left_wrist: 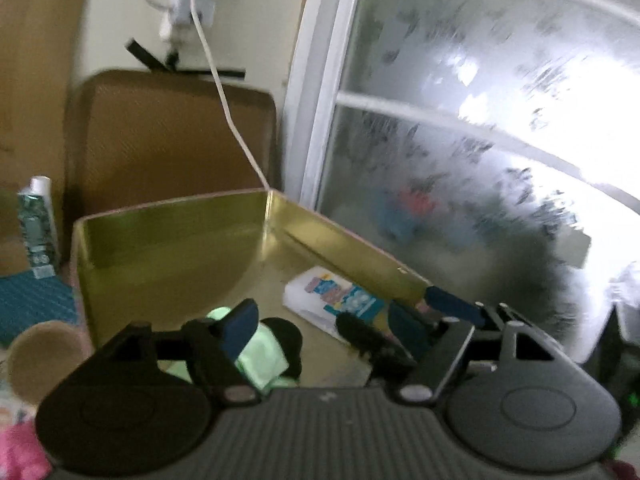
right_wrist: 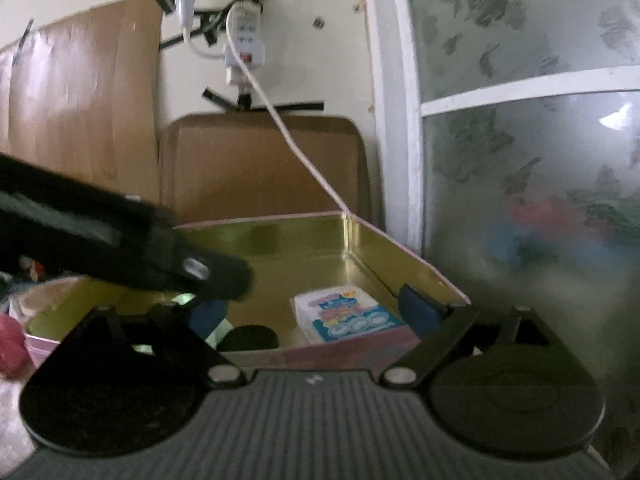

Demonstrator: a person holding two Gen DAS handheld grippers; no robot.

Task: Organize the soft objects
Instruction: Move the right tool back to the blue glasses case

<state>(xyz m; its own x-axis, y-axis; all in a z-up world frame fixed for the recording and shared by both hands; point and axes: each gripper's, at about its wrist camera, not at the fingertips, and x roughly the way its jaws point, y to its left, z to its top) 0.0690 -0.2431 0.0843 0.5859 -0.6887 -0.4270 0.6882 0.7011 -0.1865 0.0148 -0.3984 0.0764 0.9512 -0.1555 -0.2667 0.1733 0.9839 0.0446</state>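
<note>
A gold-lined box with pink outer walls stands against the wall. Inside lie a white tissue pack with colourful print and a pale green soft toy with a black part. My left gripper is open above the box floor, its left finger next to the green toy. My right gripper is open at the box's near wall, empty. The left gripper's body crosses the right wrist view at left.
A brown board leans on the wall behind the box, with a white cable and power strip above. A frosted window is right. A tube, teal mat, round lid and pink soft item sit left.
</note>
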